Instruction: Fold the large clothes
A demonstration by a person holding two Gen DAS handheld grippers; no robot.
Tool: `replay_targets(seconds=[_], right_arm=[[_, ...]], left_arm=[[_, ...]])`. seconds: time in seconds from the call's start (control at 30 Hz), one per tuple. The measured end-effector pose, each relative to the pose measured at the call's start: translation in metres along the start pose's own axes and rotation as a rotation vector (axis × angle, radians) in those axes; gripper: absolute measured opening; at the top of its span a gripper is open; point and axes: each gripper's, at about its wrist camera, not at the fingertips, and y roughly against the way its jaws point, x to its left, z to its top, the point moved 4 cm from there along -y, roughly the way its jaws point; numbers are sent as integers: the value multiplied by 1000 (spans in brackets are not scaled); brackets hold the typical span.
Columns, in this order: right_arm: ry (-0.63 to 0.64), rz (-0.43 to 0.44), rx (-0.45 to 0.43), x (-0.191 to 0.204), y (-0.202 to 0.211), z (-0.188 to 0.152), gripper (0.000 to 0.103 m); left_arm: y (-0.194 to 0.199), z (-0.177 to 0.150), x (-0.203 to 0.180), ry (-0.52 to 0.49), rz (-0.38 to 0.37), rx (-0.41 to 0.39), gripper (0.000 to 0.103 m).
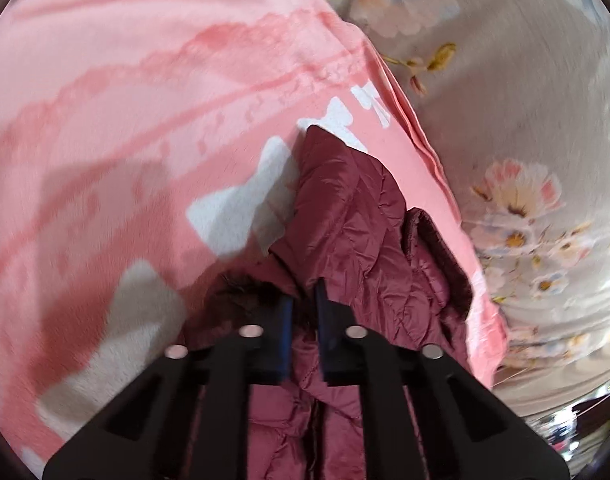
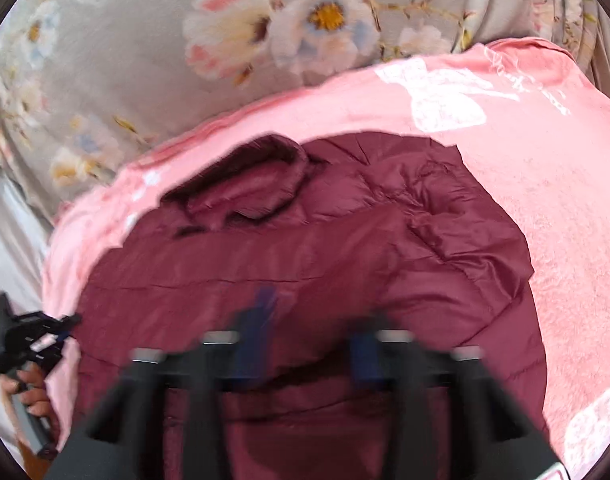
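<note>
Lying wide on a pink blanket [image 2: 565, 200], collar [image 2: 245, 184] at the far end: a dark red puffy jacket [image 2: 305, 260]. Spread out like that, most likely, to make folding easy. Pinched at one side by the left gripper [image 1: 303, 300], jaws nearly together with a bit of red cloth squeezed between, close to a strip of dark fur trim [image 1: 241, 284]. Probably held there for lifting that side over the middle. Showing in the right camera too, far off at the jacket's left edge, gripped by a bare hand [image 2: 25, 392]. Hanging just over the near part of the jacket, the right gripper [image 2: 313, 320], blurry, jaws spread wide with nothing between. Maybe heading for a grab at the near hem, but hard to tell. No neat fold showing yet. Under the jacket, soft pink cloth with white bow shapes, working as a clean pad. Under that, a grey bedsheet [image 2: 125, 60] with big pale flowers, wrinkled here and there. At the low right corner of the left view, a small shiny bit of the room, too blurry to name.
</note>
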Motion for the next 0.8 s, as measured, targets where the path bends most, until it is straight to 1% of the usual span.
replay_targets(seconds=[0.03, 0.07, 0.13, 0.17, 0.23, 0.27, 0.33, 0.37, 0.43, 0.6, 0.67, 0.8], right_arm=[[3, 12, 17, -1, -4, 3, 3], [-4, 32, 6, 0, 0, 5, 3], [3, 84, -43, 5, 18, 12, 2], [10, 114, -81, 7, 33, 16, 2], [33, 136, -124, 6, 53, 14, 2], [45, 129, -114, 4, 52, 11, 2], [72, 88, -58, -1, 36, -2, 2], [77, 63, -18, -6, 23, -11, 2], [70, 46, 31, -12, 6, -25, 2], [58, 51, 72, -19, -7, -39, 1], [63, 47, 81, -19, -11, -43, 1], [69, 48, 91, -19, -15, -45, 1]], left_arm=[[2, 1, -4, -19, 18, -5, 2], [6, 3, -7, -37, 27, -18, 1], [21, 5, -12, -62, 19, -60, 0], [30, 6, -13, -72, 10, -85, 0], [43, 5, -13, -91, 0, -109, 0], [43, 3, -11, -99, 6, -104, 0], [31, -5, -2, -120, 61, -76, 0], [26, -8, 1, -121, 79, -67, 0], [13, -15, 13, -107, 116, -43, 0], [1, -22, 31, -101, 138, -31, 1], [-1, -24, 31, -121, 147, -39, 1], [-5, -30, 25, -191, 201, -72, 1]])
